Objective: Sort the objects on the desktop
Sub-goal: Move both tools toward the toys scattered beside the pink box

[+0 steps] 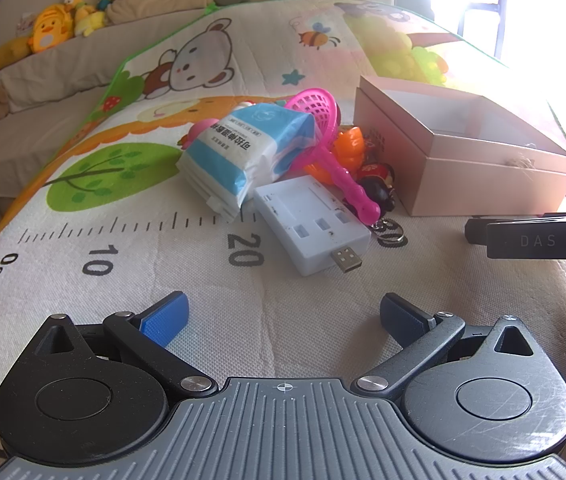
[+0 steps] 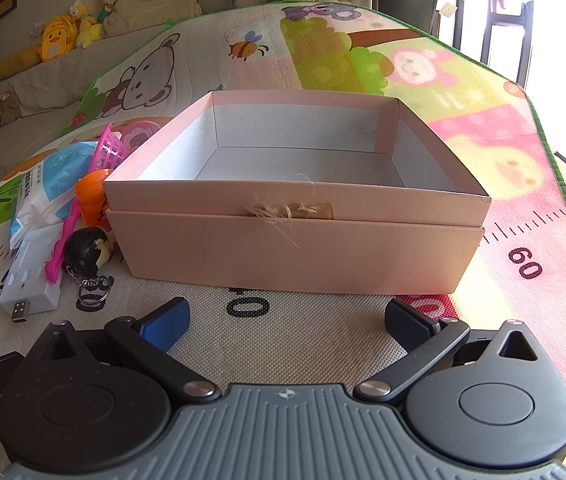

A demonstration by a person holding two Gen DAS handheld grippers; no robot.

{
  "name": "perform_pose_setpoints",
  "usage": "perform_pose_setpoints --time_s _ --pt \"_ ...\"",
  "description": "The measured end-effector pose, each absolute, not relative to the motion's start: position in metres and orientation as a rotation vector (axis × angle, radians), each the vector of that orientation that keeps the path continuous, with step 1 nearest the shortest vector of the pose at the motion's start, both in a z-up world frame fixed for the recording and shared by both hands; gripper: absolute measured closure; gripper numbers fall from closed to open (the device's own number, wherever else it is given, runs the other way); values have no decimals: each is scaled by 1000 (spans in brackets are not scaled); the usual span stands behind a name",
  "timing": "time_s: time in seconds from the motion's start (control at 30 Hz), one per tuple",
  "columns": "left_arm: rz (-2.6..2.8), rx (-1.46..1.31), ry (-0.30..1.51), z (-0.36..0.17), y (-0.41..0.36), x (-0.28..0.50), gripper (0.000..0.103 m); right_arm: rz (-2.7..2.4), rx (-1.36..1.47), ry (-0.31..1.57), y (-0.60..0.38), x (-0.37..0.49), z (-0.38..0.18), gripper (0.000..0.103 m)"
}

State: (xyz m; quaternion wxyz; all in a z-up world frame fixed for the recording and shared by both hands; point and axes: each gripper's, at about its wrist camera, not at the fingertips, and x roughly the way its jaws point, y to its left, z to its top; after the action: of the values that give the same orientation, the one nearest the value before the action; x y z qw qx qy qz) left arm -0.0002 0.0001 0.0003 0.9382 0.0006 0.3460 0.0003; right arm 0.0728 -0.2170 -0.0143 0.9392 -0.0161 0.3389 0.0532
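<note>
A pile of small objects lies on the play mat: a white USB hub [image 1: 310,224] [image 2: 30,280], a blue-and-white tissue pack [image 1: 239,152] [image 2: 45,192], a pink toy net [image 1: 323,136] [image 2: 67,228], an orange toy [image 1: 349,146] [image 2: 91,196] and a black doll keychain [image 1: 379,190] [image 2: 85,256]. An open pink box [image 1: 483,184] [image 2: 295,248] stands to their right, empty inside. My left gripper [image 1: 285,320] is open and empty, just short of the hub. My right gripper [image 2: 287,320] is open and empty in front of the box.
The cartoon play mat [image 1: 123,248] [image 2: 483,140] with a ruler print covers the surface. A sofa with plush toys [image 1: 49,30] [image 2: 57,38] runs along the back left. The right gripper's body [image 1: 539,240] shows at the right edge of the left wrist view.
</note>
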Motion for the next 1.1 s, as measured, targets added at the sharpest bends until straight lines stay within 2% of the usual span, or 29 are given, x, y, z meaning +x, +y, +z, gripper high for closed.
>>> perform_pose_setpoints --time_s 0.77,1.1 --pt "-1 2 723 2 1 0 0 99 -20 701 -217 72 -14 0" --pt "-59 38 748 4 4 6 0 37 -9 751 -205 23 -10 0"
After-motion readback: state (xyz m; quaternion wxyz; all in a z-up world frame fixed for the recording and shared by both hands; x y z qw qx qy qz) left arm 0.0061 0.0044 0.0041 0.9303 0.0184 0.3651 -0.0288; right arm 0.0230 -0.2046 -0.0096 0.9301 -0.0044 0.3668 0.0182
